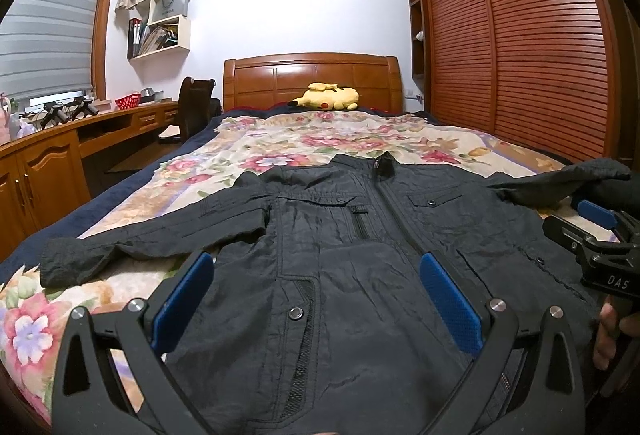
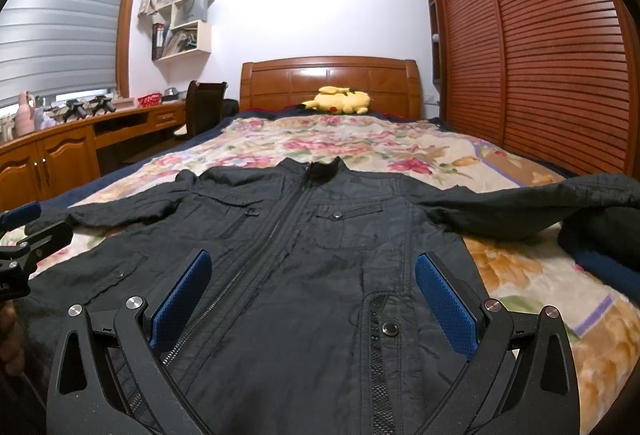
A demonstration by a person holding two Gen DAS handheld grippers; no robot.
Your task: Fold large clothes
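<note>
Home bedroom: bed (image 1: 120,195) with wood headboard (image 1: 312,75) and floral cover, yellow plush (image 1: 326,97) at the head, louvered wardrobe (image 1: 520,35), built-in desk (image 1: 60,139) under a blinded window (image 1: 48,27), cluttered wall shelves (image 1: 164,23).

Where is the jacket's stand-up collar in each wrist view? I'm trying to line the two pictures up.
Left wrist view: the collar sits right of centre, at the far end of the black jacket.
Right wrist view: the collar sits at about the centre, again at the jacket's far end.
Shared landmark: the yellow plush toy lying against the wooden headboard beyond the collar.
</note>
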